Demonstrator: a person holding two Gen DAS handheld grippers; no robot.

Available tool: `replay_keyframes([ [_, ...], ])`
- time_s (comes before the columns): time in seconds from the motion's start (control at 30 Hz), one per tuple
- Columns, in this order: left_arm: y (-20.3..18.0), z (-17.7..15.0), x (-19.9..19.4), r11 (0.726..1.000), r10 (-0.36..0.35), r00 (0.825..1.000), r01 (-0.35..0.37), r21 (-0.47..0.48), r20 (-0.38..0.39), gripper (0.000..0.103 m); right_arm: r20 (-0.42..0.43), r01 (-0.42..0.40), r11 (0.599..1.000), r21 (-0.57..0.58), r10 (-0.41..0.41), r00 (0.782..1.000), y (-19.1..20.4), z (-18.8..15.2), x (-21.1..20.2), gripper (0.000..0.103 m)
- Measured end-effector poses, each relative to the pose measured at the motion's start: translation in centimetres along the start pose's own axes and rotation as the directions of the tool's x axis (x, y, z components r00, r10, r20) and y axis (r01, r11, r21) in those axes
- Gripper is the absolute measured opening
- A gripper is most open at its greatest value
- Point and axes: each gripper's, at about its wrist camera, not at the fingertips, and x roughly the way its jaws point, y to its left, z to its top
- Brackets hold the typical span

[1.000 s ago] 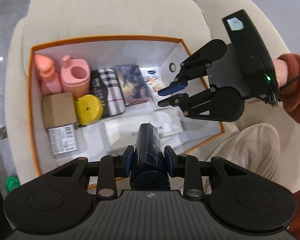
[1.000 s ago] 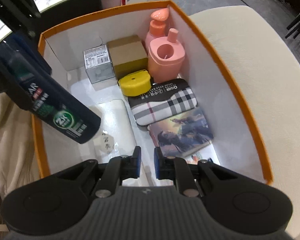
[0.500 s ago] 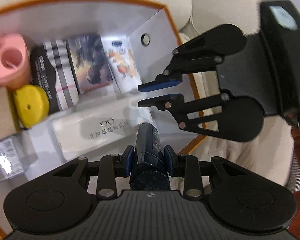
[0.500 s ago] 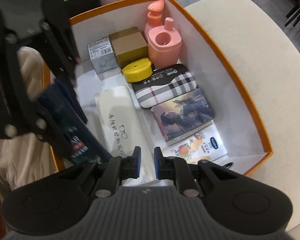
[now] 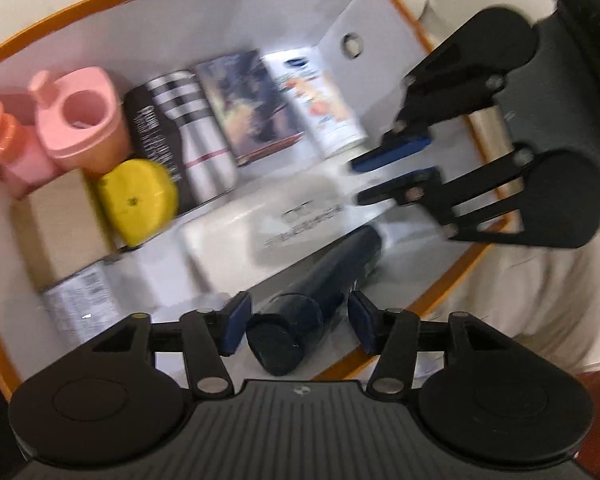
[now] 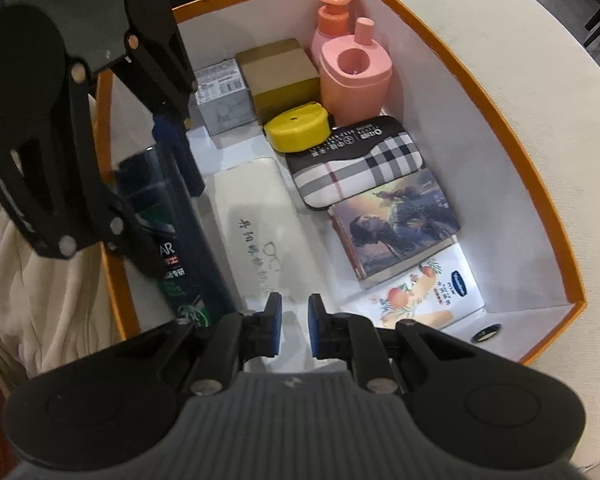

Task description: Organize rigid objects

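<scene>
At lower centre, the dark spray can (image 5: 316,296) is being released by the opening left gripper (image 5: 296,326) into the orange-rimmed box (image 5: 452,280), while the right gripper (image 6: 292,322) is kept clenched, empty.

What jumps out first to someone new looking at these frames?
The orange-rimmed box on the cream cushion, packed with items: two pink bottles in its far corner and a yellow tape measure beside the plaid case. Next, the dark spray can lying along the box's near wall, between the left gripper whose jaws are opening, pads clear of it.
</scene>
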Motion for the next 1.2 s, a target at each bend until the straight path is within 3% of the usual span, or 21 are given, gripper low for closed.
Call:
replay_keyframes([
  [0.23,1.2,-1.3,-1.7,0.997,0.033,0.999,-0.03,-0.076,0.038,0.066,0.005,0.01,1.0,-0.003,-0.01,1.0,0.3,-0.2,-0.4,0.015],
  [0.4,2.0,-2.3,-2.3,0.987,0.036,0.998,-0.028,-0.159,0.046,0.054,0.011,0.032,0.999,0.005,-0.032,0.999,0.7,-0.7,-0.9,0.016],
  [0.63,3.8,-1.6,0.6,0.932,0.006,1.0,-0.002,-0.361,0.008,0.054,0.018,0.079,0.994,0.076,-0.081,0.997,1.0,-1.4,-1.7,0.016],
  [0.73,3.5,-1.2,1.9,0.932,-0.004,1.0,0.001,-0.363,-0.008,0.045,0.032,0.091,0.992,0.087,-0.094,0.995,1.6,-2.0,-2.5,0.016],
  [0.93,1.9,-0.8,2.6,0.932,-0.02,1.0,0.024,-0.361,0.015,0.041,0.067,0.12,0.978,0.172,-0.133,0.989,2.0,-3.7,-4.1,0.016],
  [1.07,1.1,-1.6,0.5,0.938,0.022,0.996,0.008,-0.346,0.084,0.041,0.089,0.137,0.964,0.226,-0.16,0.983,2.5,-4.5,-5.0,0.017],
  [1.1,0.7,-1.8,-0.4,0.94,0.042,0.992,0.001,-0.34,0.119,0.041,0.096,0.141,0.96,0.24,-0.169,0.981,2.7,-4.6,-5.3,0.021],
  [1.13,0.0,-2.1,-1.5,0.947,0.072,0.984,-0.016,-0.321,0.163,0.041,0.106,0.148,0.955,0.255,-0.18,0.978,2.9,-4.7,-5.7,0.032],
  [1.2,-1.8,-3.0,-4.1,0.958,0.146,0.955,-0.072,-0.276,0.259,0.041,0.131,0.168,0.943,0.286,-0.212,0.968,3.4,-4.9,-6.9,0.038],
])
